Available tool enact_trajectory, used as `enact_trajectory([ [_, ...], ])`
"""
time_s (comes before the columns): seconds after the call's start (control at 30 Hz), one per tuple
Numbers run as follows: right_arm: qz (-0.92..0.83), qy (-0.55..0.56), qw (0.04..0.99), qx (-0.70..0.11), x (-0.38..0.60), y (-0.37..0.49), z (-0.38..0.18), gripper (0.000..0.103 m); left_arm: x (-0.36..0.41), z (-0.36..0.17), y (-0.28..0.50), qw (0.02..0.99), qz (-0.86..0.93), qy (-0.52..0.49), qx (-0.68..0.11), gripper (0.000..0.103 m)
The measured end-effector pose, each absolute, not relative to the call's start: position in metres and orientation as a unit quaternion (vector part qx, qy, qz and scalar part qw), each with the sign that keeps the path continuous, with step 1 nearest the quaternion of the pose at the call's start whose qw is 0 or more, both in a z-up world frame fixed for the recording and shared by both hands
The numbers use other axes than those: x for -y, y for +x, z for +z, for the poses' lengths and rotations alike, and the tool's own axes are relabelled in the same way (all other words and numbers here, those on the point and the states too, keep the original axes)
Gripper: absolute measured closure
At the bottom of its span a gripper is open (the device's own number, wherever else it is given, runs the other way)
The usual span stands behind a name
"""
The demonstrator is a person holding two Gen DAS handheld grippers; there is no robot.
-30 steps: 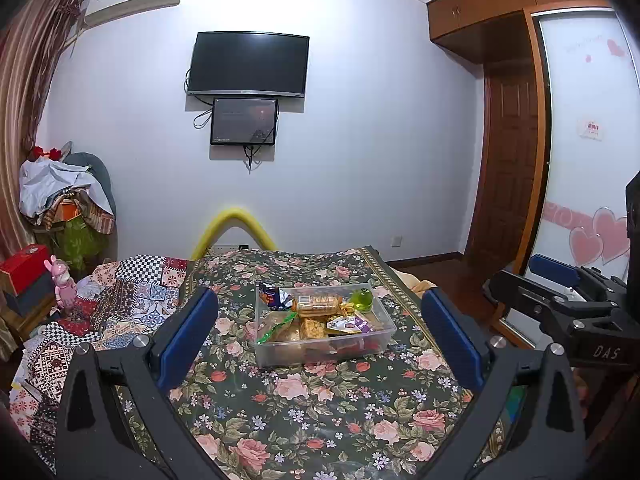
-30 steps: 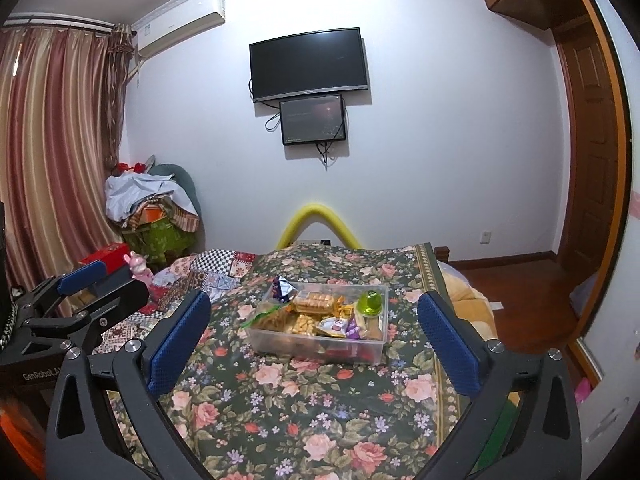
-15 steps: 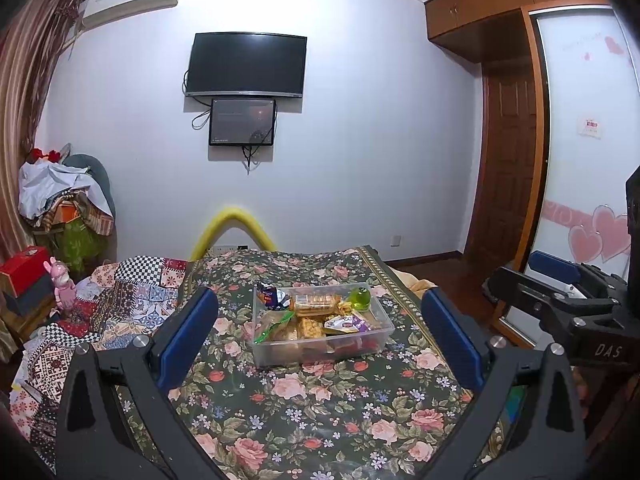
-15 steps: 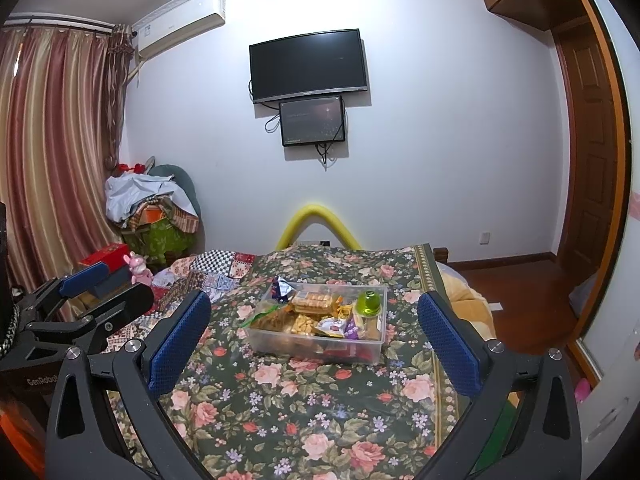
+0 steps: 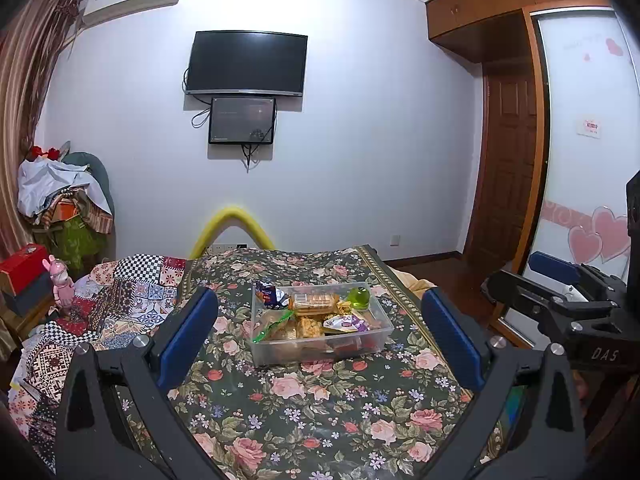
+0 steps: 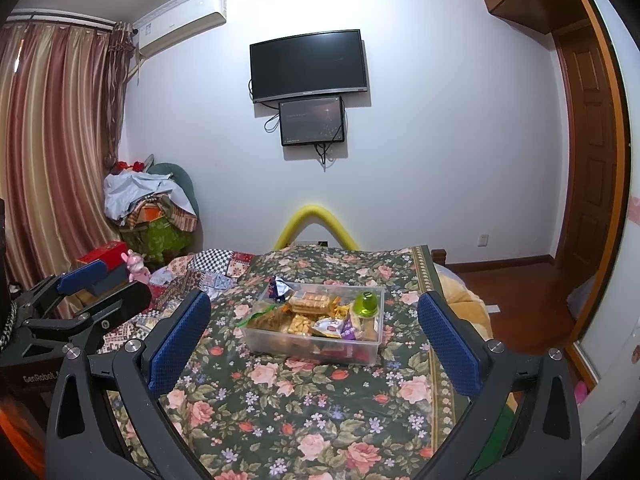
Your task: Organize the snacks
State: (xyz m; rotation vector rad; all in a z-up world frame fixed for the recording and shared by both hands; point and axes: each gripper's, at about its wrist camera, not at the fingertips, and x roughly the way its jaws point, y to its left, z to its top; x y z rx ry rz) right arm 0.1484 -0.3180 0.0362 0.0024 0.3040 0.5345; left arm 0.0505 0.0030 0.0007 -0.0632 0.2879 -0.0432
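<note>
A clear plastic box of packaged snacks sits mid-frame on the floral-covered bed. The left gripper and right gripper hover short of it, fingers wide apart, empty. A yellow foam arch and wall-mounted black television lie behind; nothing blocks the box.

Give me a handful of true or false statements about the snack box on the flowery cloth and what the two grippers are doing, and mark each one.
1. The clear plastic box sits on the floral cloth. True.
2. The left gripper is shut on a snack packet. False: its jaws are wide open and empty.
3. A green jelly cup lies in the box. True.
4. The box is empty. False: it holds several snacks, including a cracker pack.
5. The right gripper is open, short of the box. True.
</note>
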Motion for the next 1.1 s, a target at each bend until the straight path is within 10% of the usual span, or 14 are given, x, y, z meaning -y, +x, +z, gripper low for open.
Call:
enact_trajectory([
  [1.1, 0.257, -0.002, 0.955, -0.151, 0.3167, 0.1496, 0.0347, 0.000, -0.0027, 0.0017, 0.0527, 0.988, -0.029, -0.044, -0.148, 0.000],
])
